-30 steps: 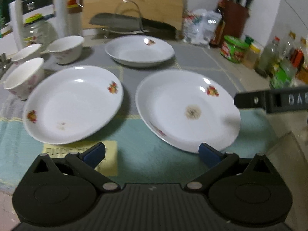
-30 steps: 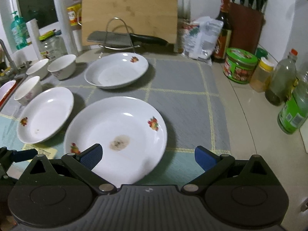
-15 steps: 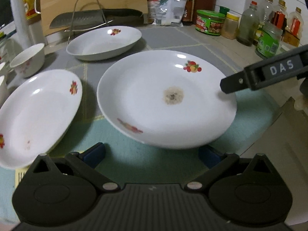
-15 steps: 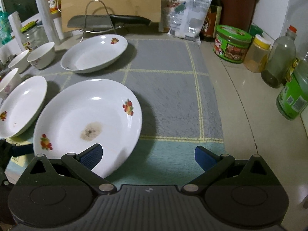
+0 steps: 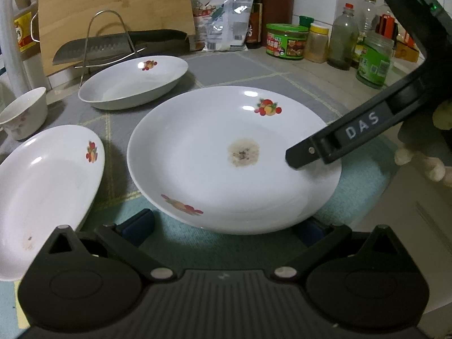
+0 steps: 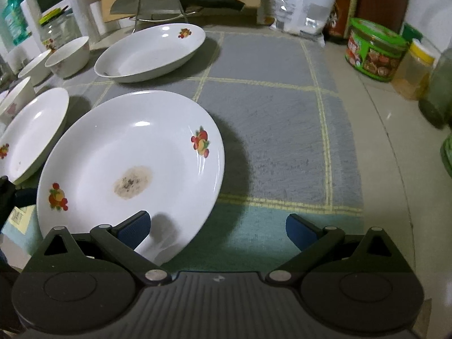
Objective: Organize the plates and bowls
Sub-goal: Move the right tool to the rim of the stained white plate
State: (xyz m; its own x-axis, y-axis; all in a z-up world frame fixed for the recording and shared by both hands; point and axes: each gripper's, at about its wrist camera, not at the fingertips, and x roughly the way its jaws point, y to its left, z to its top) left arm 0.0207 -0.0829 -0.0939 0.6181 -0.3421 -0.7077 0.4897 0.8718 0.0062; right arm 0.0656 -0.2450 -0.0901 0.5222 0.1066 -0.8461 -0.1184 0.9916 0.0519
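Since a second ago, both grippers have closed in on the stained plate (image 5: pixel 234 158), lying on the checked mat (image 6: pixel 268 113). The left gripper (image 5: pixel 223 226) and right gripper (image 6: pixel 216 227) are spread wide, nothing grasped. A second plate (image 5: pixel 42 186) lies just beside; an oval dish (image 5: pixel 132 82), bowl (image 5: pixel 24 113) and bottles crowd behind.

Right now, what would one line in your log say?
left gripper: open, at near rim of stained plate | right gripper: open, one finger over plate | plate: on mat, ungrasped
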